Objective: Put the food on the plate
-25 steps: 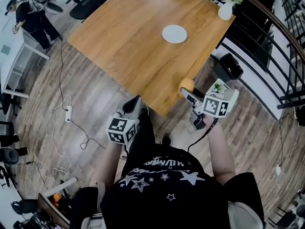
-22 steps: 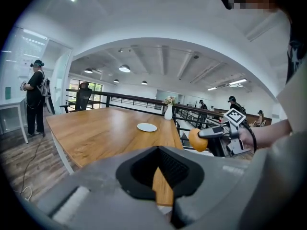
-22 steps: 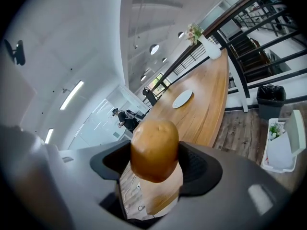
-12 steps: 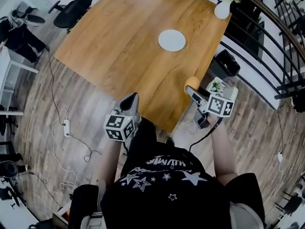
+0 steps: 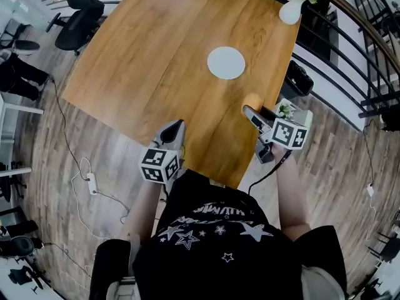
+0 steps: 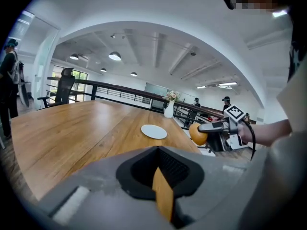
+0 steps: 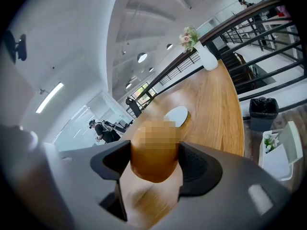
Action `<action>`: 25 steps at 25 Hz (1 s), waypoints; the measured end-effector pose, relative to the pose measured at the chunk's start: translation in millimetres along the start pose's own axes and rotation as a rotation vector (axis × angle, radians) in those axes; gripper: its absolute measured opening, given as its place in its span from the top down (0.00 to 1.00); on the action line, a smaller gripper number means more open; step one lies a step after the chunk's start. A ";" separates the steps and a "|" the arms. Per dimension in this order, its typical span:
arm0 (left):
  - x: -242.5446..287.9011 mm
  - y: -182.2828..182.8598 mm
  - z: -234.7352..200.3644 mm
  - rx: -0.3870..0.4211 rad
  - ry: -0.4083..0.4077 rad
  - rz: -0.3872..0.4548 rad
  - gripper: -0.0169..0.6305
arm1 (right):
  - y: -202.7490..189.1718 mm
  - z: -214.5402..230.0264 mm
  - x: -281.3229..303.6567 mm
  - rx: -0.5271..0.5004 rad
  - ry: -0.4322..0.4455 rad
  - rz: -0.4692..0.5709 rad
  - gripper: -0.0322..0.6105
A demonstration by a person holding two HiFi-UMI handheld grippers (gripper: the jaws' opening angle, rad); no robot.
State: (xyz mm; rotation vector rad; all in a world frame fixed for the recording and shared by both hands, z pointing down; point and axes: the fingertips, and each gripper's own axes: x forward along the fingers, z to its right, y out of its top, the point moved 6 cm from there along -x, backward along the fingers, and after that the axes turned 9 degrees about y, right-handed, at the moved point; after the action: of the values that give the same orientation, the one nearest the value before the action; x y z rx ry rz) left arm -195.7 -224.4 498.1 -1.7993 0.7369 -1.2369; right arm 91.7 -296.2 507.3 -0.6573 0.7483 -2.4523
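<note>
The right gripper (image 5: 252, 107), clamped on the food (image 5: 252, 99), and the left gripper (image 5: 175, 129) — closed, empty — have advanced over the table (image 5: 156, 55), so the plate (image 5: 225, 63) lies nearer for placing.

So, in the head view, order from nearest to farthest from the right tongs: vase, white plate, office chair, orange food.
1. Orange food, in the grip.
2. White plate, mid-table.
3. Vase, far right corner.
4. Office chair, beyond the table, left.

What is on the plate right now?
Nothing: the white plate shows bare across its whole top, with nothing covering it. The orange food is clamped in the right gripper, by the edge of the table.
</note>
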 end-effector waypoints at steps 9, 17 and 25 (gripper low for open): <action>44.7 38.3 -36.6 0.023 -0.079 0.021 0.97 | 33.1 1.7 26.1 -0.044 -0.110 0.033 0.45; 89.6 69.1 -56.2 0.008 -0.144 0.027 0.97 | 69.3 3.2 59.7 -0.108 -0.168 0.018 0.45; 126.1 85.2 -68.3 0.075 -0.209 0.028 0.97 | 83.4 22.3 84.0 -0.126 -0.249 -0.018 0.45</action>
State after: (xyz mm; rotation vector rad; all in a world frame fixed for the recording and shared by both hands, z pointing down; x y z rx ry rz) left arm -217.4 -389.8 495.5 -1.8167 0.5879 -1.0260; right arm 65.8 -413.5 497.8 -0.9996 0.8025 -2.2963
